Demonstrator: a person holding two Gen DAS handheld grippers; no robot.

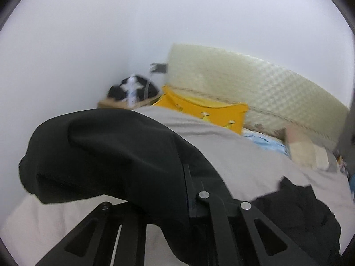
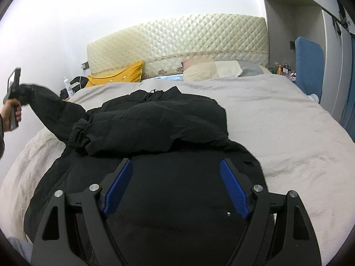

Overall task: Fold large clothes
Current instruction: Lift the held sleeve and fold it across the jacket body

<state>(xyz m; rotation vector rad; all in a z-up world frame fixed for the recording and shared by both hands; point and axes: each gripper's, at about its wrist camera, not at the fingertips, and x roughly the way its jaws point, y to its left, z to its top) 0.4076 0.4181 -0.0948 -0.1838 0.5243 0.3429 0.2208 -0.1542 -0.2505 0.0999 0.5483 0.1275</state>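
A large black jacket (image 2: 155,119) lies crumpled in the middle of the bed (image 2: 277,122). Its sleeve (image 2: 51,108) is pulled up and out to the left, off the sheet. My left gripper (image 2: 23,92), held in a person's hand (image 2: 10,115), is shut on the sleeve's end. In the left wrist view the black sleeve (image 1: 111,150) drapes over the left gripper (image 1: 187,177) and hides its fingertips. My right gripper (image 2: 176,177) hovers low over the jacket's near part, open, with nothing between its blue pads (image 2: 119,186).
A quilted cream headboard (image 2: 177,44) stands at the far end, with a yellow pillow (image 2: 119,75) and pale pillows (image 2: 221,68) before it. A bedside table with dark items (image 1: 131,88) sits in the left corner. A blue panel (image 2: 308,66) and a cupboard stand right of the bed.
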